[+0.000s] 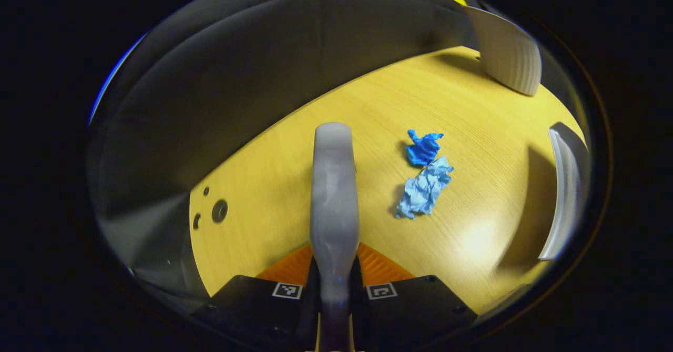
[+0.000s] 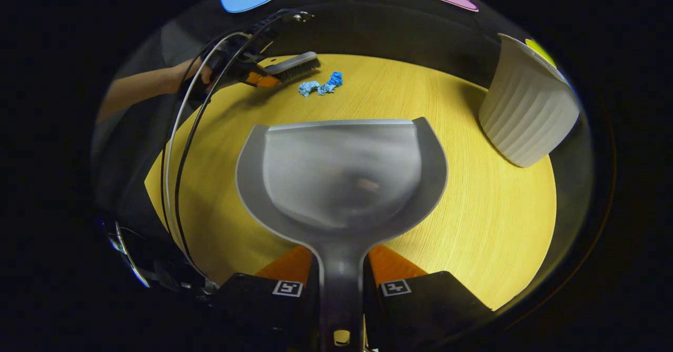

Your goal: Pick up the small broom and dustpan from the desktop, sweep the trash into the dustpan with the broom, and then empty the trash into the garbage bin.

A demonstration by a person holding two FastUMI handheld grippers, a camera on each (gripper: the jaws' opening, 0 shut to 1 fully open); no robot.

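Left claw [image 1: 334,275] clamped on broom [image 1: 333,194]; right claw [image 2: 340,283] on dustpan [image 2: 342,173]. Set pan lip flat on tabletop [image 2: 473,225] nr paper scraps [image 2: 320,86], upper centre, then sweep in.

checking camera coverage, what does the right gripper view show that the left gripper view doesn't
Right gripper view alone: the broom's bristles, the left gripper, a hand holding it, cables, the dustpan's whole scoop. Left gripper view alone: holes in the desktop. Both: two crumpled blue paper scraps, the white ribbed garbage bin, and a handle clamped between each gripper's own fingers.
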